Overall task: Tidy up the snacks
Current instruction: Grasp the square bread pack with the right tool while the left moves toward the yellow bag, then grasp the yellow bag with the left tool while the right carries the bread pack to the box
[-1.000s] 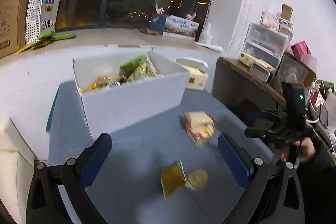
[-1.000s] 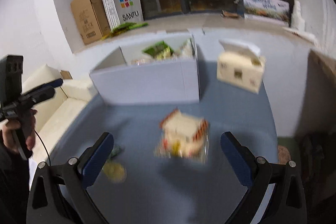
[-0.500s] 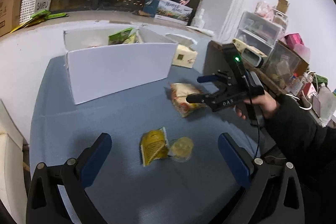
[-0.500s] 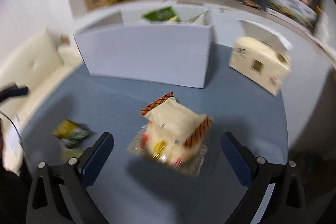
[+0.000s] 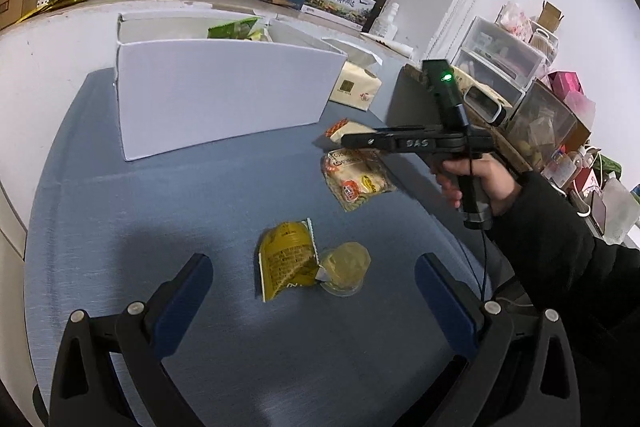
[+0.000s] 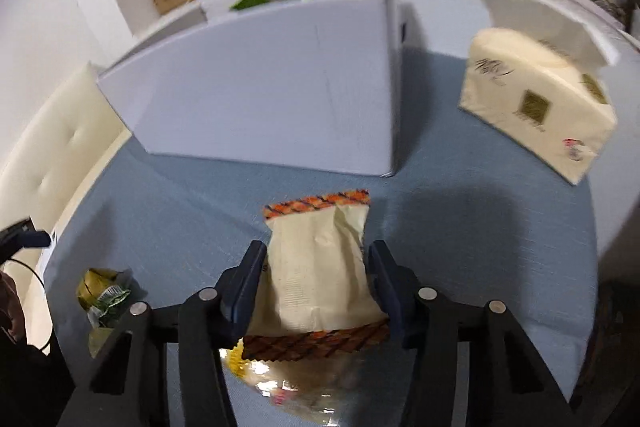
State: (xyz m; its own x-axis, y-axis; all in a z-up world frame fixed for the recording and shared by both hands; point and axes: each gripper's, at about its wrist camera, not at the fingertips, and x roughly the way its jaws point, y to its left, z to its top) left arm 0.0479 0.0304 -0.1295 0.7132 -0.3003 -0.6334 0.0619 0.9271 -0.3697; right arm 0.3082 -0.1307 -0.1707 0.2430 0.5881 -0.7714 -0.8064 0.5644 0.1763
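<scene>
The right hand-held gripper [image 6: 316,279] has its two blue pads on either side of a cream snack bag with orange patterned ends [image 6: 318,267]. Its jaws have just been closing, and the bag sits between them. The pads look like they touch the bag's sides, so the bag seems pinched. In the left wrist view, this same gripper [image 5: 340,141] reaches in from the right of the frame, held by a hand [image 5: 480,183] in a dark sleeve, and sits over the bag [image 5: 356,179].

The left hand-held gripper [image 5: 312,287] has its jaws wide apart and holds nothing. Just past its tips, low in the middle of the frame, lie a yellow foil packet [image 5: 286,259] and a small round clear cup with yellow filling [image 5: 346,267]. The two touch each other.

A big white open cardboard box [image 5: 224,95] stands in the upper middle of the frame, with green snack packs [image 5: 234,27] peeking out. A cream tissue pack [image 6: 536,111] sits to the right of the box. The blue surface [image 5: 160,219] has open room between the box and the snacks. Its right edge is close to the cream bag.
</scene>
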